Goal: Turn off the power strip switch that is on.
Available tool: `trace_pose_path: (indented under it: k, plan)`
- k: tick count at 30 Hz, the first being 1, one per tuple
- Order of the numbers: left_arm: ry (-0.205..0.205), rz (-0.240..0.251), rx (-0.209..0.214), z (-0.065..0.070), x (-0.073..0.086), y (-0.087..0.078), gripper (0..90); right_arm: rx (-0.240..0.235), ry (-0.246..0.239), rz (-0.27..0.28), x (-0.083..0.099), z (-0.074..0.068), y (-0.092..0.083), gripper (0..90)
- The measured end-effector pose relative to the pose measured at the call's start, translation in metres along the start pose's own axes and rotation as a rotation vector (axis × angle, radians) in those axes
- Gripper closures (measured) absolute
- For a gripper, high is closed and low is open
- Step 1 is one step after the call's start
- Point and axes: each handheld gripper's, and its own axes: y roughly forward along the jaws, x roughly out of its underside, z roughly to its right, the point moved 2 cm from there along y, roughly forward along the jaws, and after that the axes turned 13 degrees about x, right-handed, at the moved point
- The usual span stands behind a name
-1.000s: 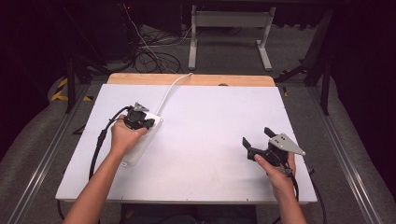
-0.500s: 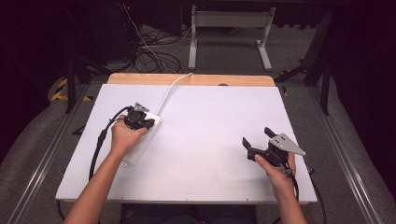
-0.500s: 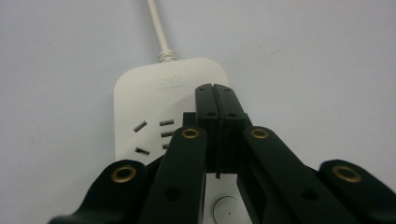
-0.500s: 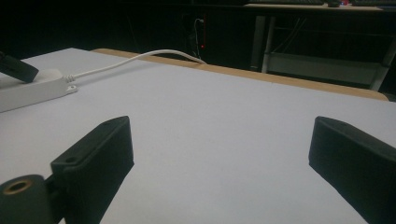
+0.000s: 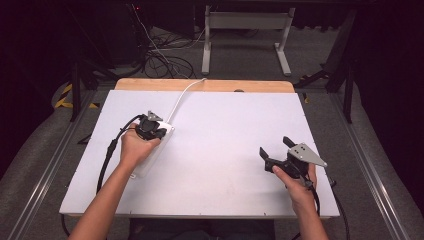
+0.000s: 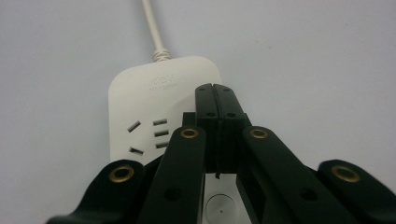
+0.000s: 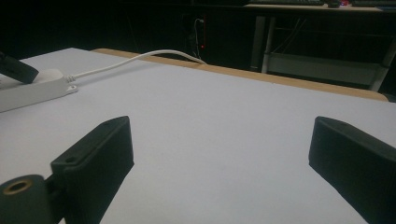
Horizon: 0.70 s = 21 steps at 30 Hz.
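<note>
Item: white power strip (image 5: pixel 152 145), lying on left part of white table (image 5: pixel 225 150), long axis running from near-left toward far-right, cord (image 5: pixel 182 97) leaving far end toward table's back edge

Left gripper (image 6: pixel 215 93): directly over strip, jaws clenched together, empty, tips above strip face beside socket slots; round button visible below jaws in left gripper view, hidden under hand in high view

Right gripper (image 5: pixel 274 152): well apart at right, jaws released wide, empty, aimed across bare table; strip end seen side-on at far left in right gripper view
</note>
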Motion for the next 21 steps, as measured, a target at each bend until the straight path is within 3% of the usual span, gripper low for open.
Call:
trace_pose_path:
  k: [6,11,13,21]
  plan:
    - [-0.018,0.014,0.014,-0.0013,0.0014,-0.0003,90.0,0.003,0.0,-0.001,0.0001,0.001,-0.0003,7.4]
    - [-0.03,0.009,0.0,-0.0017,0.0017,0.0003,90.0,0.004,0.003,0.001,-0.0004,0.0009,-0.0011,7.4]
    - [-0.041,0.014,0.016,-0.0037,0.0021,-0.0003,90.0,0.004,0.001,0.001,-0.0004,0.0005,-0.0012,7.4]
    - [-0.046,0.016,0.026,-0.0042,0.0028,-0.0012,90.0,0.006,0.0,0.001,-0.0001,0.0015,-0.001,7.4]
